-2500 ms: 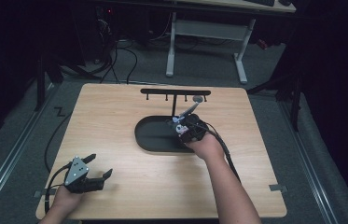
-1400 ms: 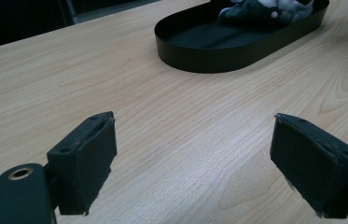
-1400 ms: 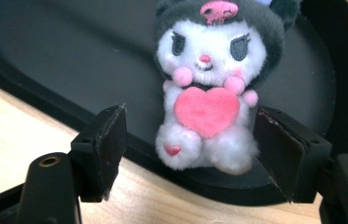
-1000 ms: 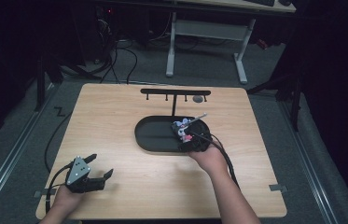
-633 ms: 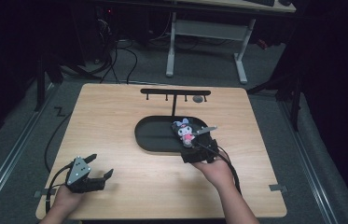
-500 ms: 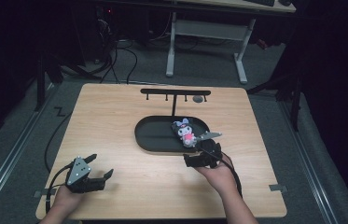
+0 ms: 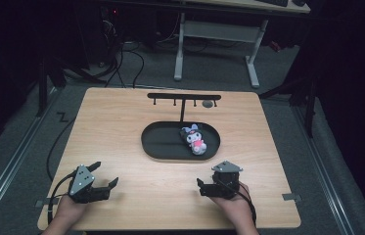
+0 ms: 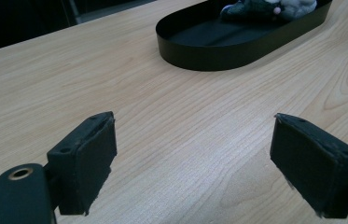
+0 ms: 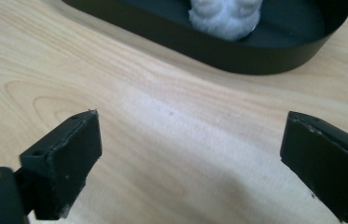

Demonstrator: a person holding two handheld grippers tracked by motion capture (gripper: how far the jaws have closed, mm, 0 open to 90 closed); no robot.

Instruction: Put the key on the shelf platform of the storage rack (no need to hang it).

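Note:
A small plush toy (image 7: 193, 139), dark grey with pink and white, lies in the right half of the black oval tray (image 7: 158, 147) at mid-table. My right gripper (image 7: 217, 177) sits low near the front edge, in front of the tray's right end. It is open; its jaws have just been opening and nothing is between them. The right gripper view has its pads (image 9: 64, 158) wide apart over bare wood, with the tray (image 9: 265, 58) and toy (image 9: 225, 16) ahead. My left gripper (image 7: 105, 173) rests open at the front left, facing the tray (image 8: 209, 56) and toy (image 8: 265, 7).
A black rack with small hooks (image 7: 182, 96) stands behind the tray, with a small grey round piece (image 7: 208, 104) at its right end. The wooden table (image 7: 121, 127) ends just behind both hands. White desk legs (image 7: 251, 58) stand on the floor beyond.
My right gripper has drawn back from the tray toward the front edge and lower, leaving the plush toy lying in the tray. The left gripper has stayed put.

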